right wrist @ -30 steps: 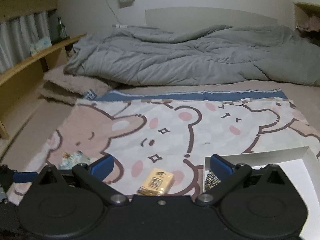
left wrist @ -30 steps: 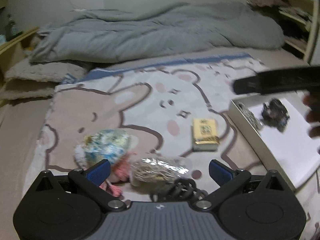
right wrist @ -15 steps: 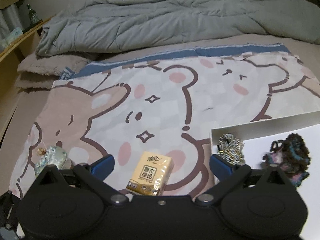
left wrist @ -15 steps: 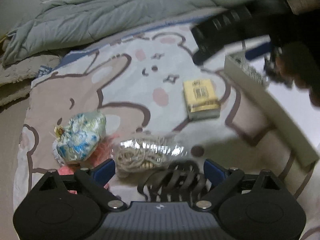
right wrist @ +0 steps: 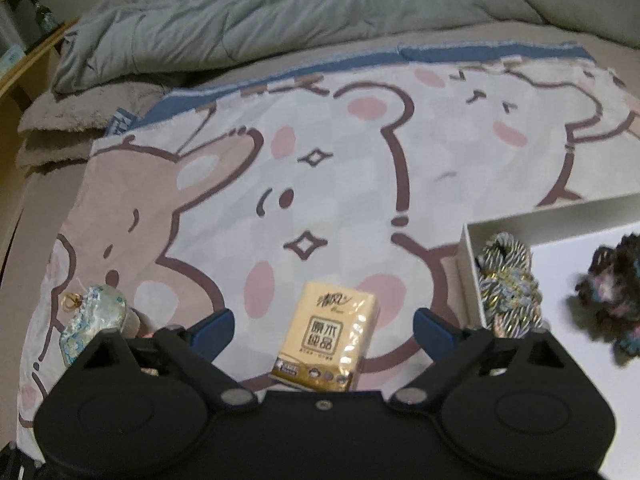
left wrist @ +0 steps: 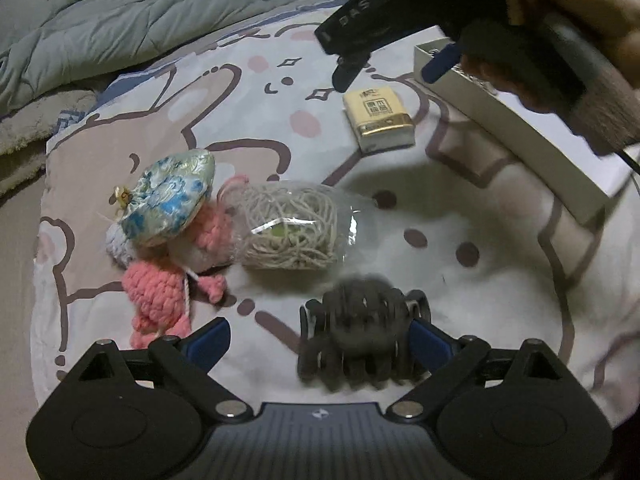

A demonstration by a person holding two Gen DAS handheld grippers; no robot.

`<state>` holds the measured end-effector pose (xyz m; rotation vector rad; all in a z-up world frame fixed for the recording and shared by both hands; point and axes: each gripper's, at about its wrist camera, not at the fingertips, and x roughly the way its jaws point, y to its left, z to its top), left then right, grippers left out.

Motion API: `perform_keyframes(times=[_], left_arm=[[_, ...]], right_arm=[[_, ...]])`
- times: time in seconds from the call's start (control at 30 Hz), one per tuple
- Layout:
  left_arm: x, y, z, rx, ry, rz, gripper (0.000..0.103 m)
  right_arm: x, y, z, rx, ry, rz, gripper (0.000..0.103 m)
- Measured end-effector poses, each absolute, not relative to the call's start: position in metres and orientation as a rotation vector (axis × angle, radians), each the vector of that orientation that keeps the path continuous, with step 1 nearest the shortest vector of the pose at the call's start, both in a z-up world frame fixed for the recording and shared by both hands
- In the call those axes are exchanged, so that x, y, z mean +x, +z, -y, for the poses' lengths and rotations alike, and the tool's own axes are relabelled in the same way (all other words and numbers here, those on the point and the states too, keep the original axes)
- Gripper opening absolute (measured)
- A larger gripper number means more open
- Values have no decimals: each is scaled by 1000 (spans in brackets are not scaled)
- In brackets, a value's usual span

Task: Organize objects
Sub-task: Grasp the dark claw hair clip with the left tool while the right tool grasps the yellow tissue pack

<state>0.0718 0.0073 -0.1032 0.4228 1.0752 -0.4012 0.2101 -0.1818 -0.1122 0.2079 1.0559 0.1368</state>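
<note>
My left gripper [left wrist: 318,338] is open, low over a black hair claw clip [left wrist: 362,330] that lies between its fingers on the cartoon blanket [left wrist: 500,280]. Beyond it lie a clear bag of beige string [left wrist: 294,232], a pink knitted doll [left wrist: 160,292] and a blue-patterned silk pouch [left wrist: 168,200]. My right gripper [right wrist: 322,328] is open, with a yellow tissue pack [right wrist: 328,338] between its fingers; the gripper [left wrist: 392,48] also shows above the pack [left wrist: 378,116] in the left wrist view. A white box [right wrist: 580,300] at the right holds a striped cord bundle [right wrist: 508,280] and a dark yarn ball [right wrist: 616,288].
A rumpled grey duvet [right wrist: 280,12] covers the far half of the bed. A wooden shelf [right wrist: 24,68] runs along the left edge. The white box's wall [left wrist: 512,120] stands to the right of the tissue pack. The silk pouch [right wrist: 94,320] sits left of my right gripper.
Both grippers have dropped lower and tilted down toward the blanket. The hair clip now sits between my left fingers, and the tissue pack sits between my right fingers.
</note>
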Motion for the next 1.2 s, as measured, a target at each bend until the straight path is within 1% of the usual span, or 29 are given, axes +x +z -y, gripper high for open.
perform_keyframes(times=[0.13, 0.27, 0.37, 0.6, 0.7, 0.73, 0.8, 0.87, 0.93, 1.0, 1.2], left_arm=[[70, -95, -12, 341, -449, -1069, 93], [75, -103, -6, 278, -457, -1113, 78], [79, -110, -3, 249, -430, -1140, 70], [83, -130, 3, 291, -429, -1207, 70], [84, -132, 4, 300, -426, -1206, 70], [84, -131, 4, 301, -428, -1204, 69], [84, -130, 4, 302, -436, -1199, 68], [84, -129, 3, 312, -452, -1195, 66], [84, -128, 2, 308, -453, -1193, 66], [84, -126, -1, 299, -441, -1186, 62], [86, -113, -10, 247, -396, -1143, 62]], right_arm=[[213, -120, 180, 257, 114, -1095, 95], [216, -129, 177, 292, 78, -1130, 92], [217, -135, 173, 278, 59, -1150, 90], [221, -150, 163, 239, 84, -1197, 89], [221, -154, 158, 206, 79, -1209, 88], [221, -155, 157, 198, 74, -1211, 86], [222, -155, 156, 176, 74, -1212, 78], [222, -154, 157, 152, 69, -1209, 60], [221, -152, 161, 151, 79, -1205, 59], [220, -150, 162, 137, 92, -1200, 58], [214, -135, 162, 99, 128, -1153, 58]])
